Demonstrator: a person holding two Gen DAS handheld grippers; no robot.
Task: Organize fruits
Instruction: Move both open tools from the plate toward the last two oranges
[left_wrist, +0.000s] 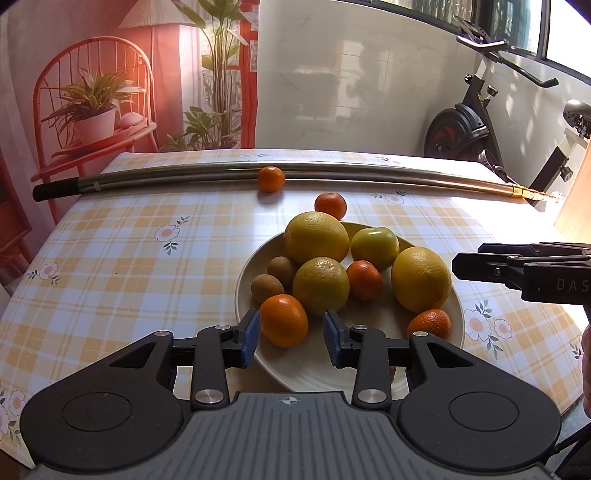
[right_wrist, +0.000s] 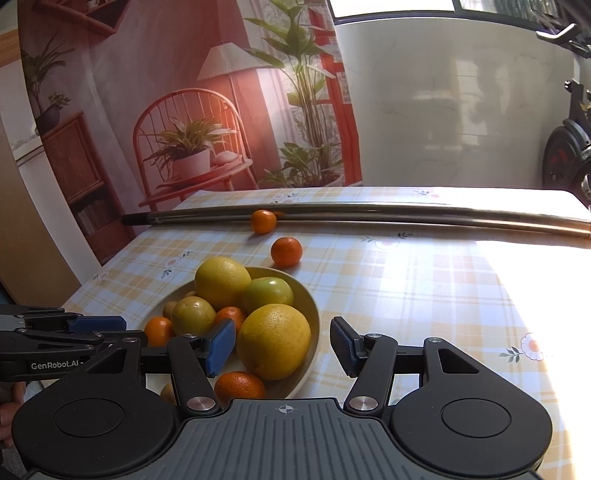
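Note:
A cream plate (left_wrist: 369, 365) on the checked tablecloth holds three large yellow citrus fruits, a green apple (left_wrist: 375, 248), two kiwis (left_wrist: 267, 288) and several mandarins. My left gripper (left_wrist: 291, 334) is open over the plate's near rim, with a mandarin (left_wrist: 284, 320) between its blue pads; the right pad stands clear of it. My right gripper (right_wrist: 282, 345) is open around the nearest big yellow fruit (right_wrist: 273, 341), with a gap at its right pad. Two more mandarins (left_wrist: 330, 205) (left_wrist: 271, 179) lie on the table beyond the plate.
A long metal pole (left_wrist: 369, 173) lies across the far side of the table, and the farthest mandarin rests against it. An exercise bike (left_wrist: 465, 125) stands at the back right. A printed backdrop hangs behind the table. A person's hand (right_wrist: 11, 398) shows at the left edge.

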